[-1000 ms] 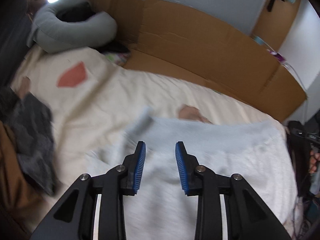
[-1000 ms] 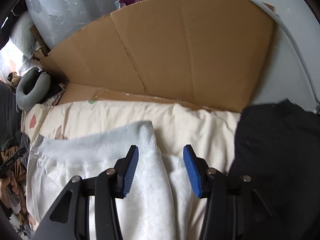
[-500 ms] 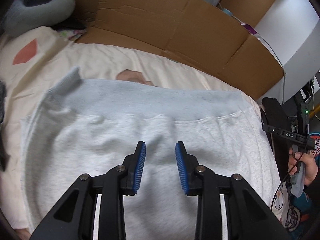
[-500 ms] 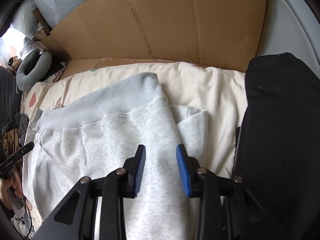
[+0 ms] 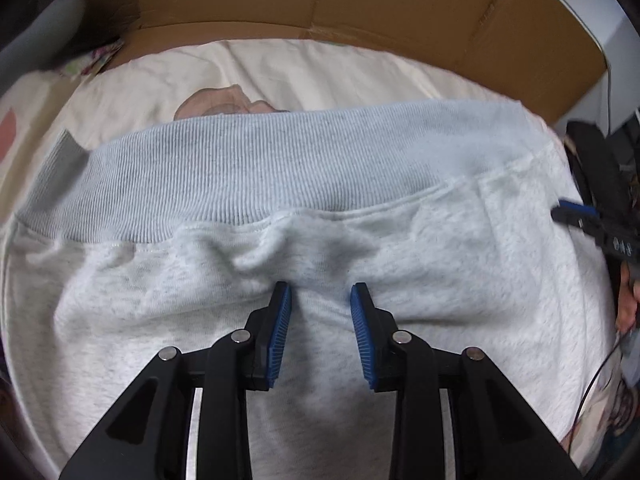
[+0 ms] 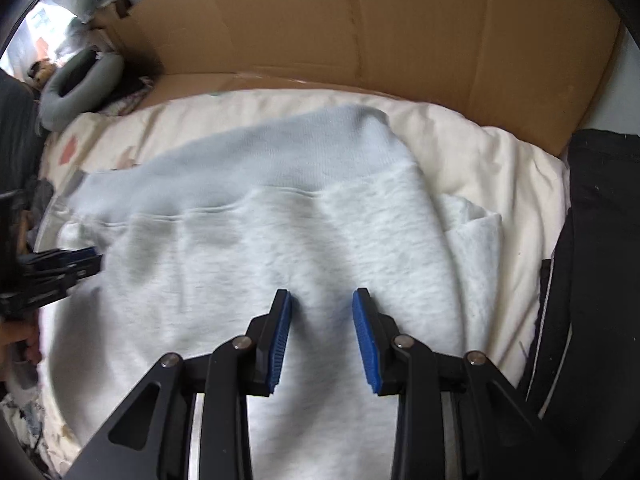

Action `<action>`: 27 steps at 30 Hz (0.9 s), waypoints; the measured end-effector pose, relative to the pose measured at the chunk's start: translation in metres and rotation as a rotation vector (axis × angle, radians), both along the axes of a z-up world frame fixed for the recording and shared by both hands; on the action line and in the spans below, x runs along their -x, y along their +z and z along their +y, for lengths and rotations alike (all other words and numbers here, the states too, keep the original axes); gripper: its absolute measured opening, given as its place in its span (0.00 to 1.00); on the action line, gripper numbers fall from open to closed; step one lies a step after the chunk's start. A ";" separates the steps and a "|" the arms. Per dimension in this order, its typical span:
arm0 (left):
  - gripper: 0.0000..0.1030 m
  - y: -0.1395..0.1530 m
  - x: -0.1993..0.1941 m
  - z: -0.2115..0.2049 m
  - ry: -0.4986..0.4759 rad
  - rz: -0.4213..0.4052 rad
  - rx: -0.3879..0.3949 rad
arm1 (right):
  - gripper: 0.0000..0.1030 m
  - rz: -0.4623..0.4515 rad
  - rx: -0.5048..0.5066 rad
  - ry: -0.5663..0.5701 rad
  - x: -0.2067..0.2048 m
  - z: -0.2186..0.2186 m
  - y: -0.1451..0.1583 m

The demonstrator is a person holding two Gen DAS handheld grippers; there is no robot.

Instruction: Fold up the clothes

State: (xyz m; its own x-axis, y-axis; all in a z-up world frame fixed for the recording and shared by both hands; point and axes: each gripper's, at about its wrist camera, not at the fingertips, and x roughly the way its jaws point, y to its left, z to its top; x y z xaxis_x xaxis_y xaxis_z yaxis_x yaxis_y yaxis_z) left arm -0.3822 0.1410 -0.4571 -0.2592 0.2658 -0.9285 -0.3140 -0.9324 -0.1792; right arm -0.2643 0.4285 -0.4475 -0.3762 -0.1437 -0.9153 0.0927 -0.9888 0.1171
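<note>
Lying flat on the cream bedsheet (image 6: 492, 160), the grey sweatshirt (image 5: 320, 360) looks soft, thick, floppy; I'd grab its ribbed hem (image 5: 256, 184). Left gripper (image 5: 321, 334) and right gripper (image 6: 322, 340) hover part-spread, pinching nothing.

Cardboard panels (image 6: 360, 28), cream sheet (image 6: 492, 160), grey neck pillow (image 6: 76, 84)

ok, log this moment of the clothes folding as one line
stage: approach | left gripper: open above grey sweatshirt | right gripper: open, just narrowed, nothing gripped | black garment: beside it
</note>
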 end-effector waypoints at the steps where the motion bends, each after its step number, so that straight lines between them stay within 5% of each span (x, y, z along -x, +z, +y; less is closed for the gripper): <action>1: 0.30 0.000 -0.001 -0.002 0.005 -0.010 -0.004 | 0.26 -0.004 -0.010 -0.012 0.002 0.004 -0.003; 10: 0.30 0.012 -0.039 -0.048 0.068 -0.034 -0.056 | 0.12 -0.020 -0.076 -0.064 -0.006 0.031 0.002; 19: 0.30 0.010 -0.087 -0.097 0.147 -0.068 -0.054 | 0.16 -0.008 0.067 0.017 -0.049 0.039 0.041; 27: 0.33 0.011 -0.131 -0.120 0.129 -0.088 -0.014 | 0.17 -0.084 0.045 0.075 -0.097 0.022 0.018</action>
State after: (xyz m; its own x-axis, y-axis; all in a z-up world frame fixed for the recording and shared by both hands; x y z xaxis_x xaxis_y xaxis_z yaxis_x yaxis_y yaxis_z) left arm -0.2512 0.0212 -0.4465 -0.2096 0.2488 -0.9456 -0.1739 -0.9612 -0.2143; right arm -0.1673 0.4505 -0.4300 -0.2853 -0.2102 -0.9351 0.1540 -0.9730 0.1717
